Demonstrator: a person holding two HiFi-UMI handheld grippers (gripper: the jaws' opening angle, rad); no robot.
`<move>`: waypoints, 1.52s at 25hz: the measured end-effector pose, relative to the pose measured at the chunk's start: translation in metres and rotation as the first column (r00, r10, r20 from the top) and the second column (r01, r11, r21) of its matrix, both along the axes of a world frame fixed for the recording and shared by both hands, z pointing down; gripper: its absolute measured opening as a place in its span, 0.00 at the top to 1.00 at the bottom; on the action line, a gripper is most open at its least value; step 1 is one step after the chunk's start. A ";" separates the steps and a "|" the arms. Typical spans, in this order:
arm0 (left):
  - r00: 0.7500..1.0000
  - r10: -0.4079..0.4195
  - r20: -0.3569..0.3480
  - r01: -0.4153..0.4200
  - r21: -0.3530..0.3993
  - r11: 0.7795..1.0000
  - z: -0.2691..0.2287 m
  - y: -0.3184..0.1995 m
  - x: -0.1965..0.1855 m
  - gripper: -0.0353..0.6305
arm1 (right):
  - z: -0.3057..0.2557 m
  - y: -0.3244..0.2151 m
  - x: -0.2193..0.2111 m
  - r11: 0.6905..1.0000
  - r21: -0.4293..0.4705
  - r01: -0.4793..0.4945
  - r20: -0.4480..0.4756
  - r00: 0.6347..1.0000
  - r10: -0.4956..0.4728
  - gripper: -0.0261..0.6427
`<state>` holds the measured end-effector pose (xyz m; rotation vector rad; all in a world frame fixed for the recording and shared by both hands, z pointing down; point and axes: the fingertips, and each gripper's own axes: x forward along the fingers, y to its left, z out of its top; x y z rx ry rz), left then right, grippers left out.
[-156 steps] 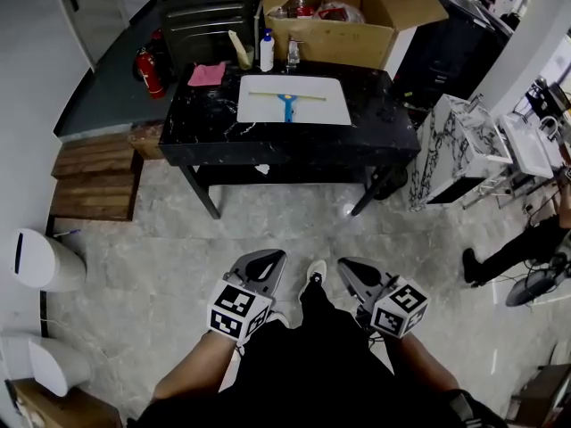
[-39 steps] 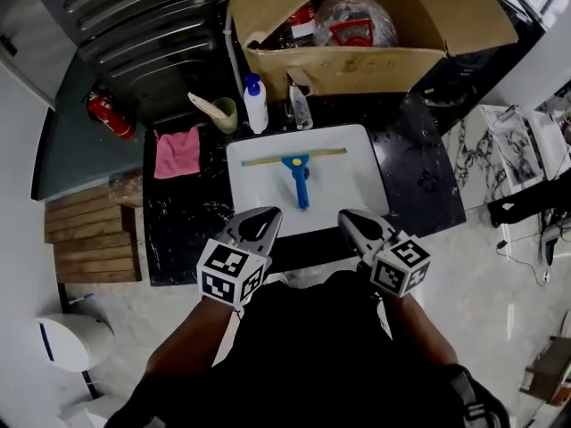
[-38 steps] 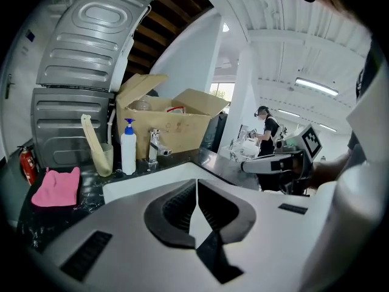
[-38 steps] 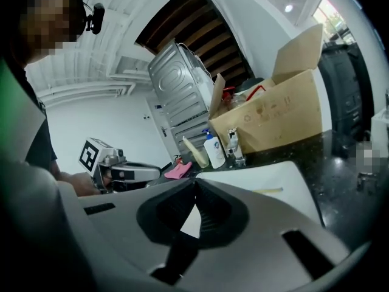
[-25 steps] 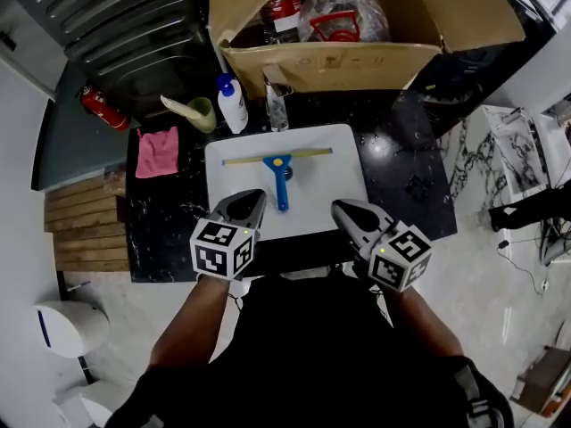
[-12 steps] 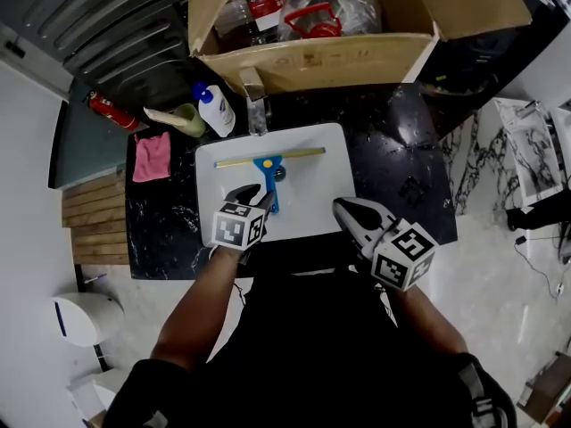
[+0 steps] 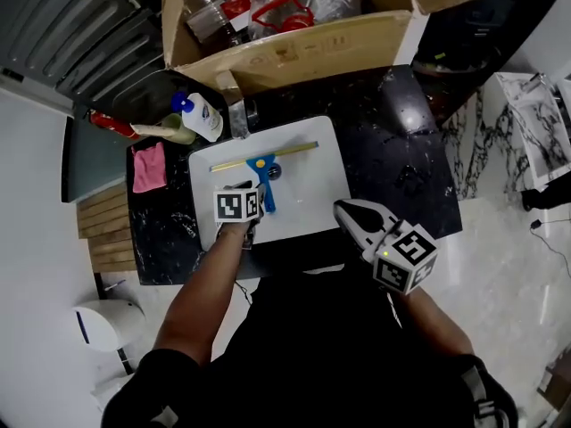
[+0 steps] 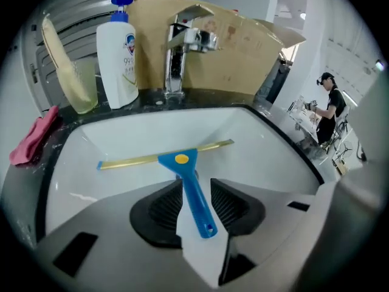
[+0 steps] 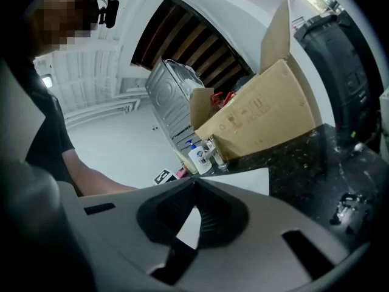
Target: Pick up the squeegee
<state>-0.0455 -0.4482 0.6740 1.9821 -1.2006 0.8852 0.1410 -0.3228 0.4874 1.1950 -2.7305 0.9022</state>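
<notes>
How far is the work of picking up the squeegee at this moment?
Done: the left gripper stands over the sink, its jaws just opened, the blue handle of the squeegee between them. In hand: nothing; the pads do not press it. Left: close and lift. The right gripper is shut and empty.

A black marbled counter (image 7: 401,150) is carrying a white sink basin (image 7: 312,194) set into its top. The squeegee (image 7: 265,185) is lying flat on the basin floor — yellow blade running across, blue handle pointing toward the near edge. A faucet (image 8: 176,59) is standing at the basin's back rim, a white pump bottle (image 8: 118,59) just beside it, then a greenish cup (image 8: 82,90) holding a pale tool. A pink cloth (image 7: 149,167) is lying further left. A cardboard box (image 7: 294,47) is sitting behind the faucet — possibly on the counter, its base hidden.
</notes>
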 end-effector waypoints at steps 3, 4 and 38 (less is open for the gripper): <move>0.999 -0.035 -0.001 0.035 -0.036 0.999 0.016 -0.005 0.000 0.71 | 0.001 0.002 0.005 1.000 0.004 -0.007 -0.008 1.000 0.007 0.95; 0.999 -0.052 -0.007 0.051 -0.045 0.998 0.020 -0.008 -0.001 0.70 | 0.001 0.002 0.007 1.000 0.005 -0.011 -0.010 1.000 0.011 0.95; 0.985 -0.173 -0.021 0.167 -0.156 0.974 0.082 -0.041 0.007 0.75 | 0.019 0.021 0.035 0.985 -0.057 -0.164 -0.058 0.985 0.161 0.95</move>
